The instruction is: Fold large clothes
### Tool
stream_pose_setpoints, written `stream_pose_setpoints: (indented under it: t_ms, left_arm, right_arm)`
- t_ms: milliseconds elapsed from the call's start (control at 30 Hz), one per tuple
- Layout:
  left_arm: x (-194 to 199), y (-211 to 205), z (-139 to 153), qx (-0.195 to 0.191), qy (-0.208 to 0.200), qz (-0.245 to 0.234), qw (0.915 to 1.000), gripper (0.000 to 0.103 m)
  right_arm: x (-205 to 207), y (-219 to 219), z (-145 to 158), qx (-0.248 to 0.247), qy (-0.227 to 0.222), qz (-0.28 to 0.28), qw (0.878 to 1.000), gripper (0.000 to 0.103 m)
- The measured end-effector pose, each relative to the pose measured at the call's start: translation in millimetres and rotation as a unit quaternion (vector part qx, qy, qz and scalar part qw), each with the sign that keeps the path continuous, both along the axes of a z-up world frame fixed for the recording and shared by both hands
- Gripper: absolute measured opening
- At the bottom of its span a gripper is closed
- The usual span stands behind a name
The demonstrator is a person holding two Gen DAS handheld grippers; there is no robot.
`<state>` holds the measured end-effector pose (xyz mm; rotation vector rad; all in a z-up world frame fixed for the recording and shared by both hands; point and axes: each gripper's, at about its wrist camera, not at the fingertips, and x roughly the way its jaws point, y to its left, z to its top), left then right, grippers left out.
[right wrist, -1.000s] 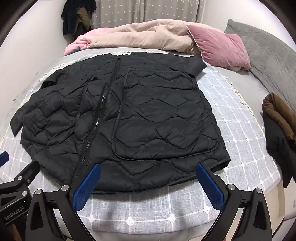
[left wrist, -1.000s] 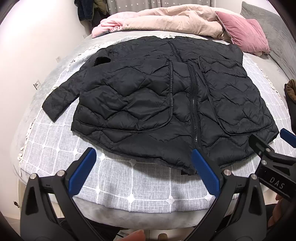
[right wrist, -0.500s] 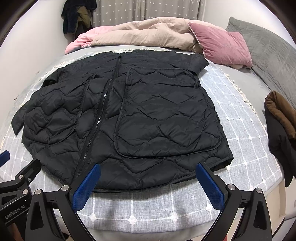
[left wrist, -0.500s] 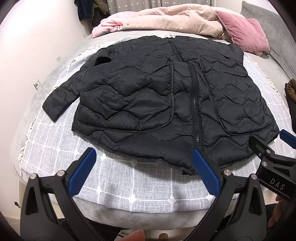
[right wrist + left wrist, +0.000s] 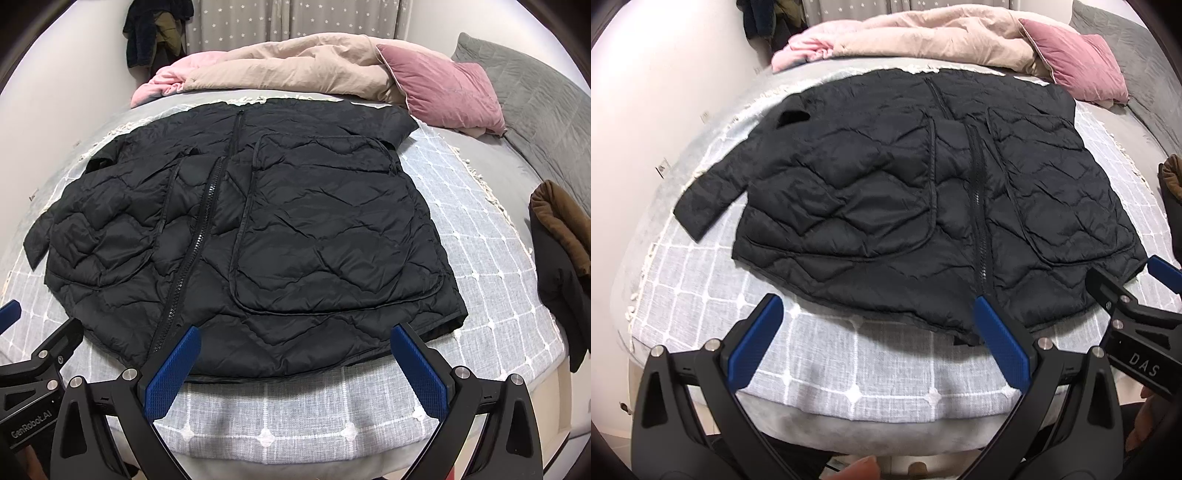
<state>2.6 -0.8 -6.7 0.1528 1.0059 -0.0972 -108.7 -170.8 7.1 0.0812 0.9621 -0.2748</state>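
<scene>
Black quilted puffer jacket [image 5: 886,206] flat on bed: light, soft, slippery shell. Pinch hem corners. Left gripper [image 5: 875,339], right gripper [image 5: 295,369] spread, empty.

Black wavy-quilted jacket [image 5: 295,229] on a pale grey bedspread [image 5: 491,295] with a white grid, beige duvet [image 5: 295,62] and dusty pink pillow [image 5: 443,88] behind.

Left hand-held gripper [image 5: 875,332] jaws wide apart, empty; right hand-held gripper [image 5: 295,363] likewise, side by side.
</scene>
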Motion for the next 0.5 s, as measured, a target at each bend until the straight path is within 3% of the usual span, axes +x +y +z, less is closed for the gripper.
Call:
stream_pose_setpoints:
  t_ms: [500]
  left_arm:
    - [1.6,-1.3,-10.5,-0.003,0.028,-0.004,0.9996,0.102]
  right_arm:
    - [1.3,0.6,-3.0,0.001,0.006,0.002,1.0,0.103]
